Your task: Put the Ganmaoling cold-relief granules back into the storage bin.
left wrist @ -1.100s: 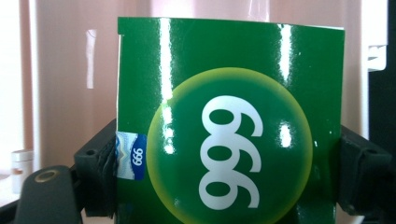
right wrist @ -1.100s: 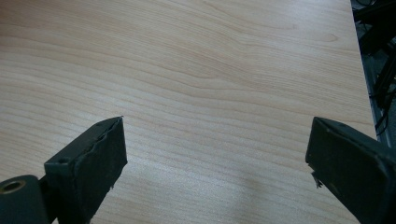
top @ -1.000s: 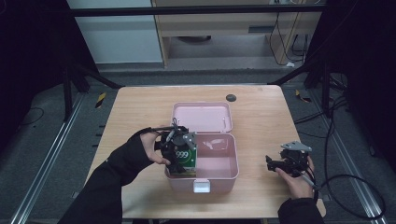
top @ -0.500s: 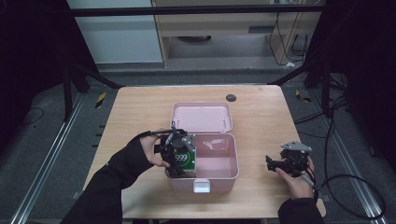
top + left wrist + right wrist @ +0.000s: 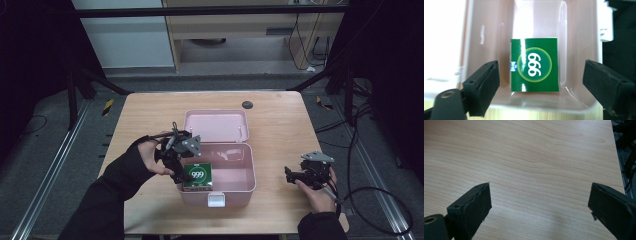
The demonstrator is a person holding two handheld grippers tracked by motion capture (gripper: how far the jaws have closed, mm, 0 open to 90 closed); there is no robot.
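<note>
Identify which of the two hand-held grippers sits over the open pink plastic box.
The left hand-held gripper, jaws open above the green "999" carton; the right hand-held gripper is over bare wooden table.

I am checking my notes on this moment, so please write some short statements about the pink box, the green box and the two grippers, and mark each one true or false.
1. The green box lies inside the open pink box. True.
2. The left gripper is shut on the green box. False: its fingers stand wide apart, clear of the box on both sides.
3. The right gripper is open above the bare wooden table. True.
4. The pink box's lid is closed. False: it is swung open, lying behind the box.
5. The green box bears the number 999. True.
</note>
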